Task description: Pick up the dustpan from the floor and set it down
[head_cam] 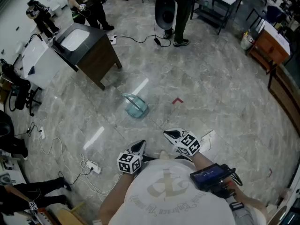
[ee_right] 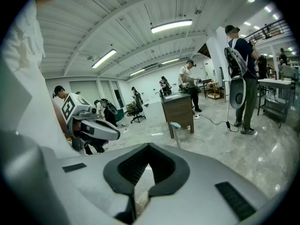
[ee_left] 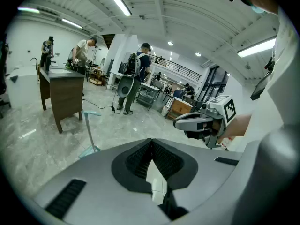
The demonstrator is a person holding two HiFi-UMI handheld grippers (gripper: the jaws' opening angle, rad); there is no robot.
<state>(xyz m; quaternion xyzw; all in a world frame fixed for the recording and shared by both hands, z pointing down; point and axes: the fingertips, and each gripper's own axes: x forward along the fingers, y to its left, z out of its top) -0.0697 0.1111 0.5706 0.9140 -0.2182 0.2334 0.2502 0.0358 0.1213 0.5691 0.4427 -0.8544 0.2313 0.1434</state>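
Note:
The light blue dustpan (head_cam: 135, 106) stands on the grey marble floor ahead of me, its long handle upright. In the left gripper view the dustpan (ee_left: 88, 134) is at the left, some way off. The right gripper view shows only the dustpan's handle top (ee_right: 175, 125) in front of the desk. My left gripper (head_cam: 140, 146) and right gripper (head_cam: 168, 134) are held close to my body, well short of the dustpan and above the floor. The left gripper's (ee_left: 151, 142) jaw tips meet with nothing between them. The right gripper (ee_right: 149, 147) is shut and empty too.
A dark wooden desk (head_cam: 91, 50) stands beyond the dustpan to the left. People stand at the back (head_cam: 180, 13) and near the desk (head_cam: 89, 6). Cables and a power strip (head_cam: 91, 167) lie on the floor at my left. A red mark (head_cam: 177, 100) is right of the dustpan.

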